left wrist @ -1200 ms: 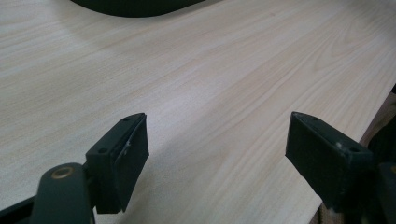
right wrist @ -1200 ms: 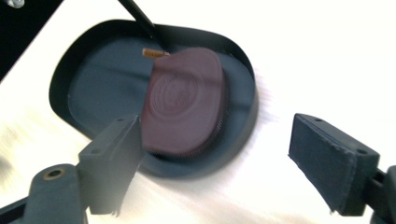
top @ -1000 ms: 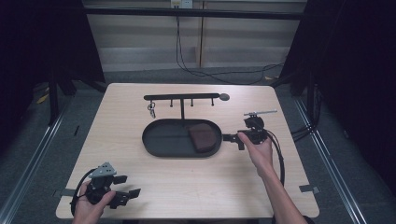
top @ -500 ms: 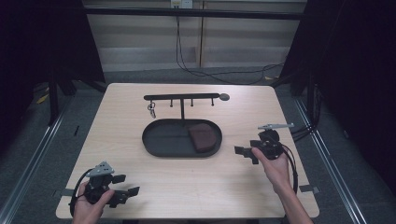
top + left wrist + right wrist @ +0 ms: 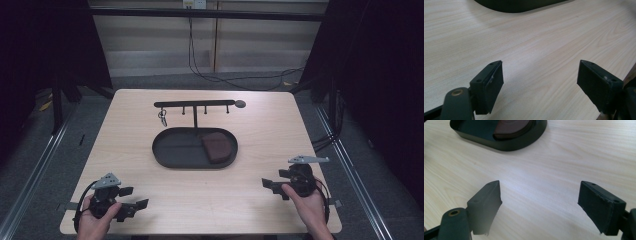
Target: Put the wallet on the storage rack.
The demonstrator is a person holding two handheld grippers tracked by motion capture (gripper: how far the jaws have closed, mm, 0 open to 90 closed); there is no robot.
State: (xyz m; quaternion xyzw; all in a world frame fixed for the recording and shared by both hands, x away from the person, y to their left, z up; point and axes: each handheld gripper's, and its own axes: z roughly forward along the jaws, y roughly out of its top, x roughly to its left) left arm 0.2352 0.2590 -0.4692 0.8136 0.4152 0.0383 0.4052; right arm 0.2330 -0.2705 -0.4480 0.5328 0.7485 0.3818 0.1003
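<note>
Both my claws gape wide and empty: left claw [image 5: 131, 206] and right claw [image 5: 272, 187] rest near the table's [image 5: 260, 125] front corners. Reaching carelessly, I could knock the key rack [image 5: 196, 105] behind the tray [image 5: 172, 159].

Oval black tray [image 5: 172, 155] sitting at table [image 5: 260, 135] centre, brown pad [image 5: 218, 147] lying at its 3 o'clock end, hook rack [image 5: 195, 104] standing at 12 o'clock.

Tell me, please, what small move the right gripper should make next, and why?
Probably a short reach forward and left toward the black tray. The right gripper sits near the table's front edge, jaws open and empty, and the brown wallet-like item lying in the tray's right end is nearest to it.
</note>
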